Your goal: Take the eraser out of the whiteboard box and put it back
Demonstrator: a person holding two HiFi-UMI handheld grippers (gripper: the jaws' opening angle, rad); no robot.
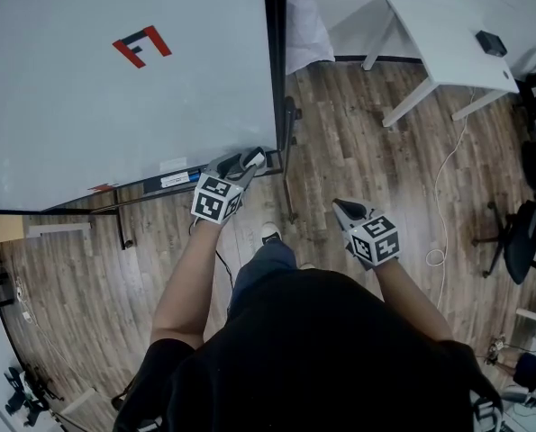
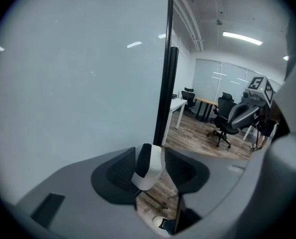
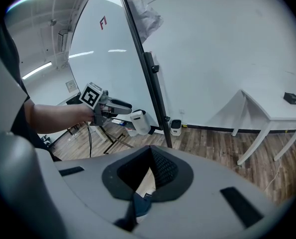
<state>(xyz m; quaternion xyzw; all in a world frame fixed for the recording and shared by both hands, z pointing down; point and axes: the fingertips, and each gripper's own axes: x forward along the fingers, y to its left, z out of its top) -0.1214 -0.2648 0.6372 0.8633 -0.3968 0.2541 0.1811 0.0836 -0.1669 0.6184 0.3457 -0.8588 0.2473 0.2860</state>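
Observation:
My left gripper [image 1: 248, 164] is shut on the eraser [image 1: 257, 159], a white block with a black side, held just off the lower right corner of the whiteboard [image 1: 114, 88]. In the left gripper view the eraser [image 2: 148, 167] stands upright between the jaws of that gripper [image 2: 148, 159]. The right gripper view shows the left gripper [image 3: 119, 106] with the eraser [image 3: 139, 122] at its tip. The whiteboard's tray [image 1: 173, 180] runs along the board's bottom edge, left of the eraser. My right gripper [image 1: 347, 211] hangs over the floor, shut and empty [image 3: 150, 153].
The board's black frame post [image 1: 275, 61] rises beside the left gripper. A white table [image 1: 448, 25] with a small black item [image 1: 491, 42] stands at the far right. A white cable [image 1: 443, 196] lies on the wood floor near an office chair [image 1: 524, 232].

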